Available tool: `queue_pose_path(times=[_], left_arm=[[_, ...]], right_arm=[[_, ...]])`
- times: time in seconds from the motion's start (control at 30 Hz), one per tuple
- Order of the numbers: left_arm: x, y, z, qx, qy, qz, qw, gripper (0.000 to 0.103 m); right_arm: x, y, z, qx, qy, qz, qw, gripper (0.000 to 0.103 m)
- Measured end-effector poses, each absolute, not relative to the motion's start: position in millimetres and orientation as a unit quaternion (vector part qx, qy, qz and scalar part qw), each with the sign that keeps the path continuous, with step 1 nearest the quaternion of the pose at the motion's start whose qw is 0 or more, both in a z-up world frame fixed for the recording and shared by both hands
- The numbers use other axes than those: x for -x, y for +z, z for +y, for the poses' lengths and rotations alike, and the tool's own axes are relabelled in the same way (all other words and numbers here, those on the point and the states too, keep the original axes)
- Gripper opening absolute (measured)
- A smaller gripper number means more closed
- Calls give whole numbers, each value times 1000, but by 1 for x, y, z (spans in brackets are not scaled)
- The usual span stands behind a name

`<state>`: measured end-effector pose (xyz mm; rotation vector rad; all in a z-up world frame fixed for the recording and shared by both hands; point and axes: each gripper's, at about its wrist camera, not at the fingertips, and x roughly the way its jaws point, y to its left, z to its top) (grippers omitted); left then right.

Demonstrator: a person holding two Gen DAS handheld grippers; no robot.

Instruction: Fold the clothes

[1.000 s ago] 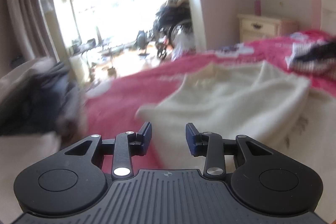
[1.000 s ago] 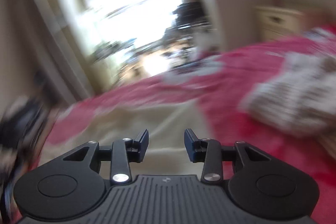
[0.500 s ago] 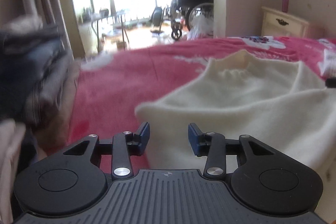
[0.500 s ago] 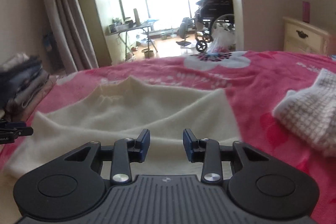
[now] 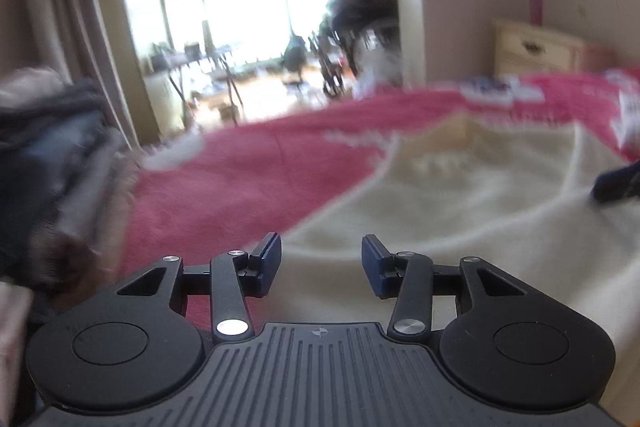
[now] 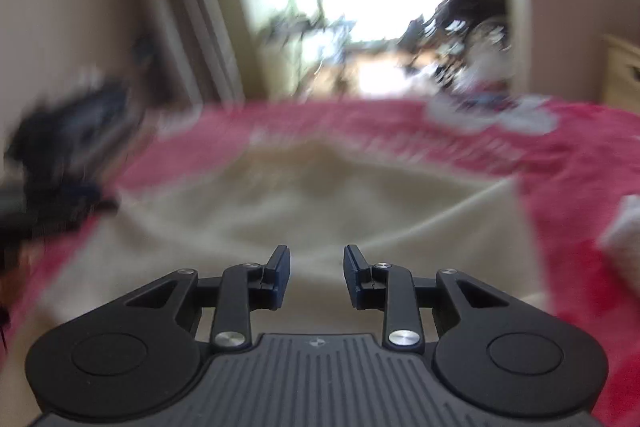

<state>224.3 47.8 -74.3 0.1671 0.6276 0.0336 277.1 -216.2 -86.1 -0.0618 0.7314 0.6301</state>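
So, a cream sweater (image 5: 460, 195) is laid out flat on a bed covered by a red blanket (image 5: 256, 167), neck end pointed away toward the bright doorway. Both views are pretty smeared, so fine detail can't be made out.

The left gripper (image 5: 321, 263) is held low over the near left edge of the sweater, right where cream meets red. Its jaws are parted to a medium gap and are opening; nothing is gripped, only sweater fabric is seen beneath the gap.

The right gripper (image 6: 317, 273) is held over the near middle of the sweater (image 6: 320, 195). Its jaws are set narrower and are closing, with no cloth pinched between them as far as can be told.

A dark pile of folded clothes (image 5: 44, 163) is seen at the left of the bed. A pale checked garment (image 6: 624, 231) is just caught at the right edge of the right view. A cream nightstand (image 5: 532, 47) is parked against the far wall.
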Motion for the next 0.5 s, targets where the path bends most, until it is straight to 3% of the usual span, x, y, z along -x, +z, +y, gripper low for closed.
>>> queue_pose_path(times=[0.17, 0.27, 0.4, 0.5], left_arm=[[-229, -91, 45, -102, 23, 318, 942, 45], [-233, -82, 48, -85, 19, 321, 943, 45], [-262, -64, 49, -52, -17, 326, 944, 45], [-306, -64, 53, -13, -65, 346, 936, 53]], right_arm=[[-307, -65, -189, 11, 310, 354, 882, 33], [-345, -44, -168, -3, 300, 348, 888, 42], [-418, -46, -148, -37, 266, 399, 876, 48], [-444, -55, -132, 2, 251, 426, 869, 52]])
